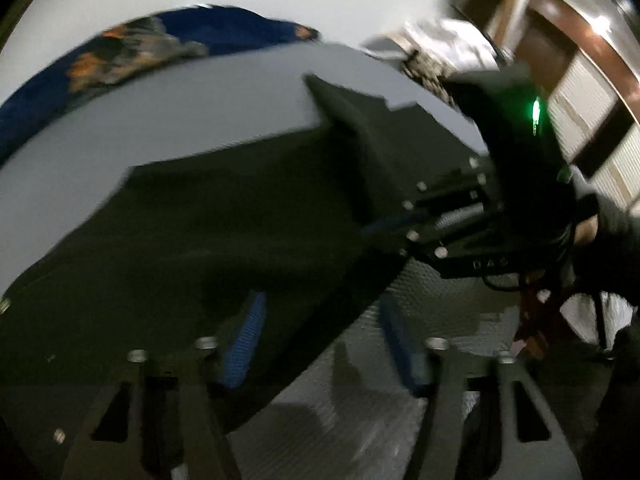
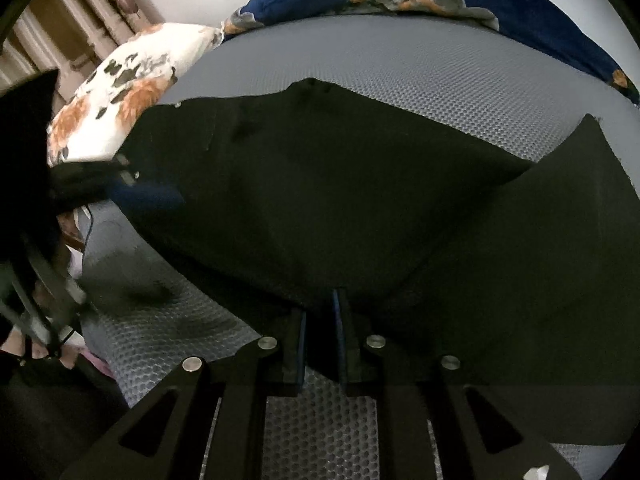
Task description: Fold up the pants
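We see one pair of dark pants (image 2: 340, 200) spread over a grey honeycomb-textured mat (image 2: 400, 80), filling the middle of both views. In the right wrist view the right gripper (image 2: 320, 332) comes in from 6 o'clock with its two blue-padded fingers (image 2: 301, 344) drawn close together, and the near edge of the pants runs into the narrow gap between them, so we read it as pinching the cloth. From there the fabric rises toward 12 o'clock, and a second panel of it reaches up to 2 o'clock, its corner peaked. The left gripper (image 2: 148, 196) shows at 9 o'clock in that view (blurred, only a blue pad and dark frame are plain), touching the pants' edge. In the left wrist view the left gripper (image 1: 324, 344) has its two fingers spread wide; the pad at 7 o'clock (image 1: 244, 344) lies against or under the dark cloth, the other stands over bare mat, and we cannot tell whether any cloth is truly held. The right gripper (image 1: 384, 228) appears there at 3 o'clock, its blue finger on the fabric, one green light glowing on its body. Beyond the mat we count two pillows: one navy pillow (image 2: 520, 12) with orange flowers at 12 o'clock, and one white floral pillow (image 2: 132, 80) at 10 o'clock.
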`<state>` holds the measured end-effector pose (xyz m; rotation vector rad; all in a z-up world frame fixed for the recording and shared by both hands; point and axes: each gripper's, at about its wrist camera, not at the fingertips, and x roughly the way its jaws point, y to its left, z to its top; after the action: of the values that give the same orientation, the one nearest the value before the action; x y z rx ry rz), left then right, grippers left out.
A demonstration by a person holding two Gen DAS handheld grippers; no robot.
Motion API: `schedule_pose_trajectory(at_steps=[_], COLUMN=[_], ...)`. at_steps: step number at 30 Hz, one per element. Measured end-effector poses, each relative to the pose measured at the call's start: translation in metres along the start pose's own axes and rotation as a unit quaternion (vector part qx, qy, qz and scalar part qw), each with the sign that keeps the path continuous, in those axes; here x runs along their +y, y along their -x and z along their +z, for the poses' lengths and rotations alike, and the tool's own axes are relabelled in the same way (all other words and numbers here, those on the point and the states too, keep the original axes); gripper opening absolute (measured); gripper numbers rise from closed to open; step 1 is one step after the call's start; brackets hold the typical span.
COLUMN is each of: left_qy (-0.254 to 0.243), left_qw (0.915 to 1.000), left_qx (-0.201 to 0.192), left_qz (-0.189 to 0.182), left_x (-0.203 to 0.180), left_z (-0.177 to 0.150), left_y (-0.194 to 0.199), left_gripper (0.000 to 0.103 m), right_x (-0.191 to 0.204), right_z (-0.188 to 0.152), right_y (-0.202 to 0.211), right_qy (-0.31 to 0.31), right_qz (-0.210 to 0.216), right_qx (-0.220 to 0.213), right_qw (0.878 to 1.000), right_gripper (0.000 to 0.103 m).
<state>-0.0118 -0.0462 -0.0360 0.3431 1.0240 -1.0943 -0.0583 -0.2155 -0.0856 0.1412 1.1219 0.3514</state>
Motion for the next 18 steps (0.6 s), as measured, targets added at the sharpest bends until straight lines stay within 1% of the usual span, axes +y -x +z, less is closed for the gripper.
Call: schedule_pose_trajectory(at_steps=[1, 3, 6, 7, 9, 12, 14, 16, 18], left_qy=[-0.008, -0.011, -0.002, -0.003, -0.006, 0.026, 0.040, 0.043, 0.054], left_qw=[0.9998, 0.9995, 0.9993, 0.9992, 0.9992, 0.9989, 0.9984, 0.9983, 0.9979], left_qx=[0.017, 0.028, 0.037, 0.039, 0.038, 0.038, 0.040, 0.036, 0.032], left_qz=[0.004, 0.012, 0.004, 0.003, 0.014, -0.006, -0.010, -0.011, -0.016], left_x=[-0.003, -0.007, -0.008, -0.010, -0.010, 0.004, 0.010, 0.011, 0.012], left_z=[0.002, 0.003, 0.004, 0.002, 0.001, 0.001, 0.000, -0.001, -0.003], left_y=[-0.010, -0.022, -0.036, -0.038, -0.041, -0.039, -0.040, -0.039, -0.038], left_gripper=[0.035, 0.033, 0.030, 0.025, 0.015, 0.011, 0.010, 0.010, 0.010], right_x=[0.000, -0.002, -0.002, -0.003, -0.004, -0.010, -0.021, -0.046, -0.080], right_z=[0.000, 0.001, 0.002, 0.001, 0.002, -0.004, -0.006, -0.008, -0.010], right_y=[0.000, 0.001, 0.000, 0.001, 0.001, 0.013, 0.027, 0.044, 0.057], right_qy=[-0.001, -0.001, 0.001, -0.001, -0.006, -0.009, -0.023, -0.049, -0.093], right_qz=[0.002, 0.006, 0.009, 0.011, 0.012, 0.024, 0.035, 0.022, 0.010], right_qx=[0.000, -0.002, -0.003, -0.004, 0.005, 0.002, -0.012, -0.038, -0.058], right_qw=[1.000, 1.000, 1.000, 1.000, 1.000, 1.000, 0.999, 0.998, 0.994], right_gripper=[0.013, 0.013, 0.013, 0.014, 0.015, 0.022, 0.032, 0.033, 0.033])
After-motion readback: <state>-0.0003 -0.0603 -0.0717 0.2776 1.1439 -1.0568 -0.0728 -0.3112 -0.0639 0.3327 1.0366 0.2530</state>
